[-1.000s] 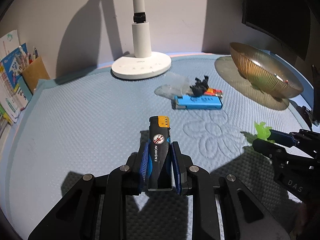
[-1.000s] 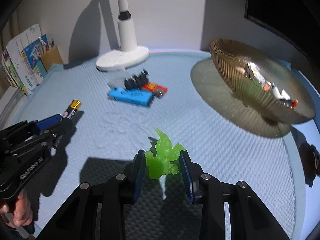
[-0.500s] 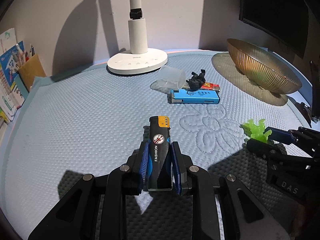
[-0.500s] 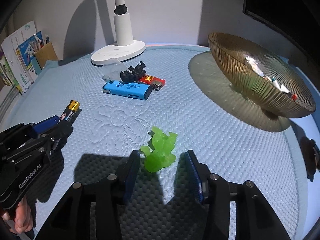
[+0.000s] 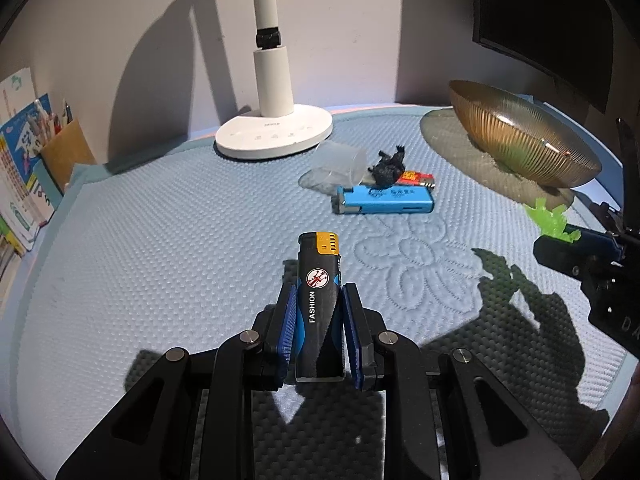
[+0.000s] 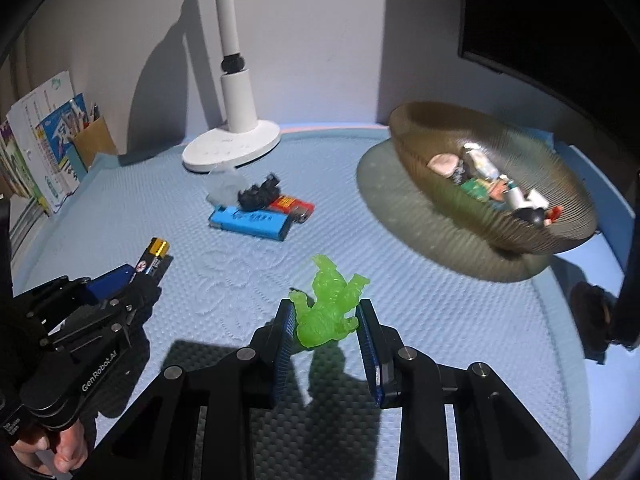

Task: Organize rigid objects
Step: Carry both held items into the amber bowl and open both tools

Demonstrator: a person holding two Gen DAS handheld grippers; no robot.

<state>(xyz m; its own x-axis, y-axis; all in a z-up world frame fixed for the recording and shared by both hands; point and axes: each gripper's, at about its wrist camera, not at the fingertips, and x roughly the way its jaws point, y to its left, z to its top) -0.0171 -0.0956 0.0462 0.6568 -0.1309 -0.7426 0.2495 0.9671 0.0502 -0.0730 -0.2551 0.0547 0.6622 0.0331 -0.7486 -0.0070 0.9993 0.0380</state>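
Observation:
My left gripper (image 5: pixel 318 320) is shut on a black lighter (image 5: pixel 319 280) with a gold top and holds it above the blue mat; it shows from the right wrist view (image 6: pixel 154 258) too. My right gripper (image 6: pixel 326 336) is shut on a translucent green figure (image 6: pixel 326 308), lifted off the mat; its shadow falls below. The figure also shows at the right of the left wrist view (image 5: pixel 550 218). A blue lighter (image 5: pixel 386 200), a red lighter (image 5: pixel 416 178) and a black toy (image 5: pixel 388 168) lie together mid-mat. A ribbed amber bowl (image 6: pixel 420 148) holds several small items.
A white lamp base (image 5: pixel 276 136) stands at the back, with a clear plastic cup (image 5: pixel 340 162) lying on its side in front of it. A pencil holder (image 5: pixel 66 148) and books stand at the far left. A dark monitor (image 6: pixel 560 20) hangs at the upper right.
My right gripper was open around the green figure half a second ago; it has closed on it and lifted it toward the bowl. My left gripper still holds the black lighter.

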